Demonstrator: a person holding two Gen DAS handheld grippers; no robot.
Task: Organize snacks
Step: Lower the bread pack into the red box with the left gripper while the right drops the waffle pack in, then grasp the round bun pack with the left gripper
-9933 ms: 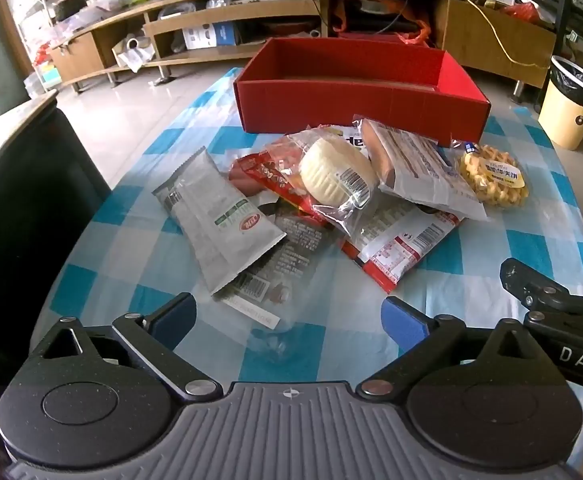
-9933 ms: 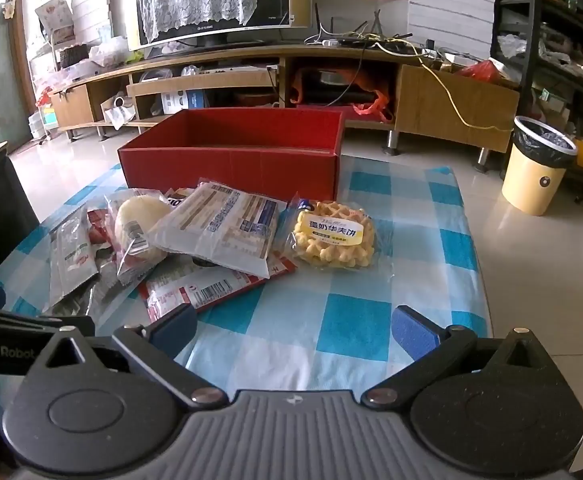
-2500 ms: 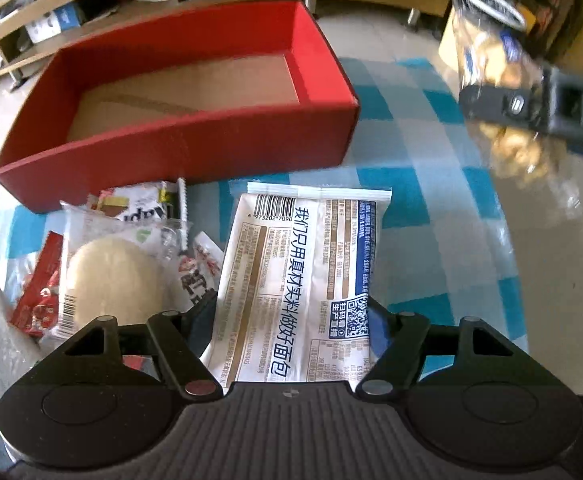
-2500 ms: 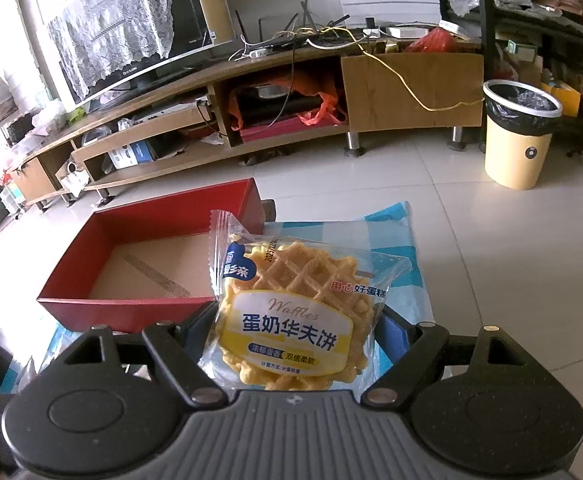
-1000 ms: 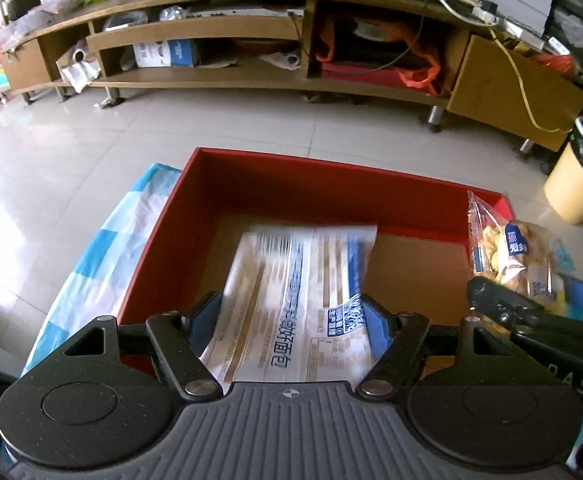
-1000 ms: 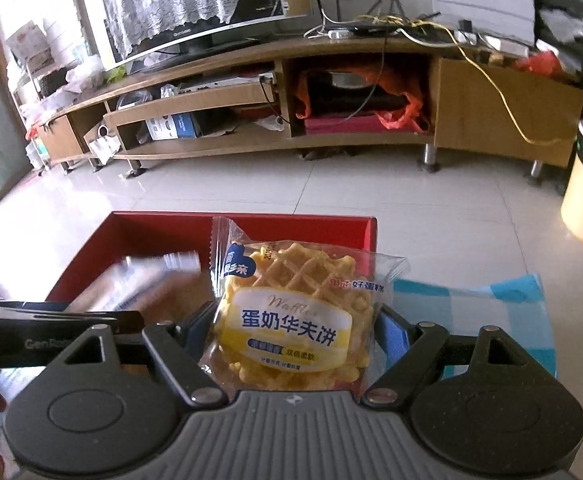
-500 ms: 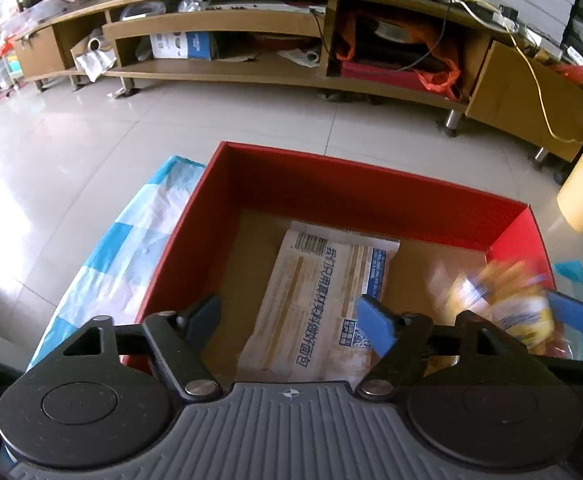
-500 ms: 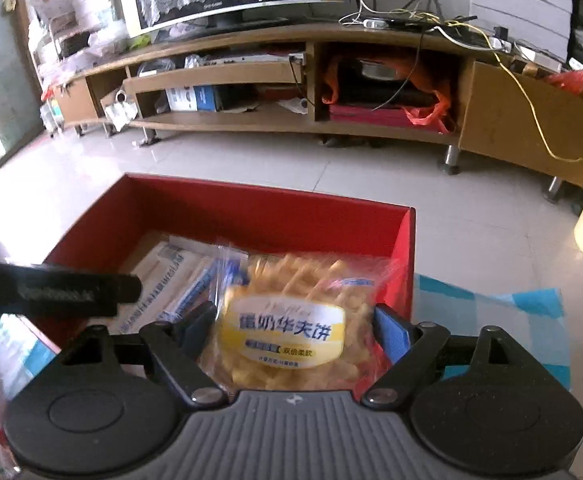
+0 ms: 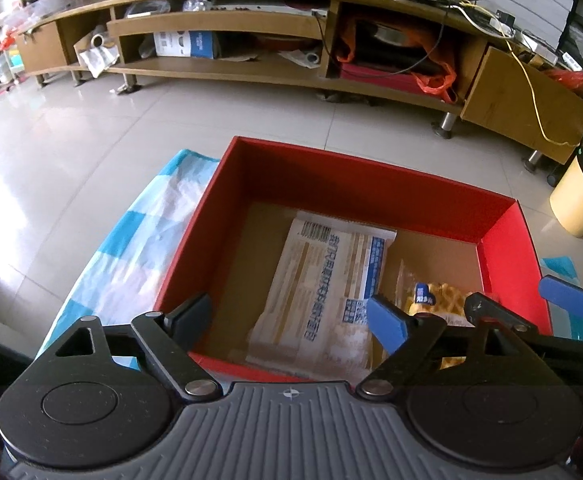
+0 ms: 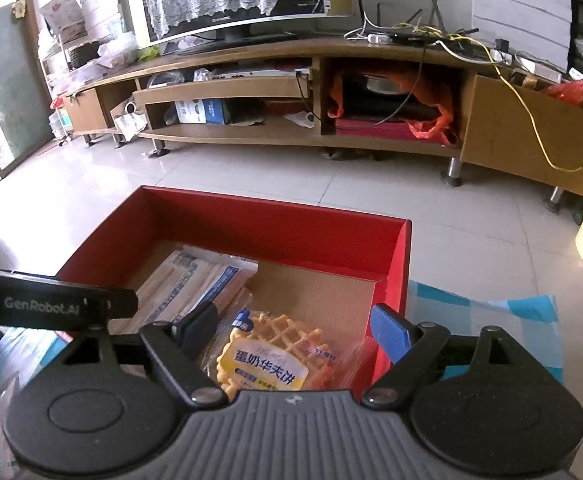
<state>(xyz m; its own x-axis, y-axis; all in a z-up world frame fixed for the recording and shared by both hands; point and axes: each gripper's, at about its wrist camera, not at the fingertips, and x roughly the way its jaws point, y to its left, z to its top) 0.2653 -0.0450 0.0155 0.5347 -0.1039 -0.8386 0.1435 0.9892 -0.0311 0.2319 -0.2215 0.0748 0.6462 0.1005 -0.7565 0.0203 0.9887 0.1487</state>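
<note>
Both packets have left the tools since a second ago: the bread packet (image 9: 323, 280) now lies flat on the cardboard floor of the red box (image 9: 355, 188), and the waffle packet (image 10: 269, 354) lies beside it, no longer pinched. In the left wrist view the left tool (image 9: 287, 316) sits at the lower centre of the frame above the near wall of the box, its jaws opening, with the bread packet below them and untouched by the pads. The waffle packet (image 9: 437, 300) shows just right of the bread packet, partly hidden behind the right tool's black arm at the lower right.

In the right wrist view the right tool (image 10: 295, 328) stands open at the lower centre, the waffle packet lying on the box floor under the gap, clear of both pads. The bread packet (image 10: 187, 280) lies to its left, its edge touching the waffle wrapper. The blue-checked cloth (image 10: 491, 312) on the tabletop shows at the right of the box. A yellow bin (image 9: 579, 196) stands on the floor at the right edge.
</note>
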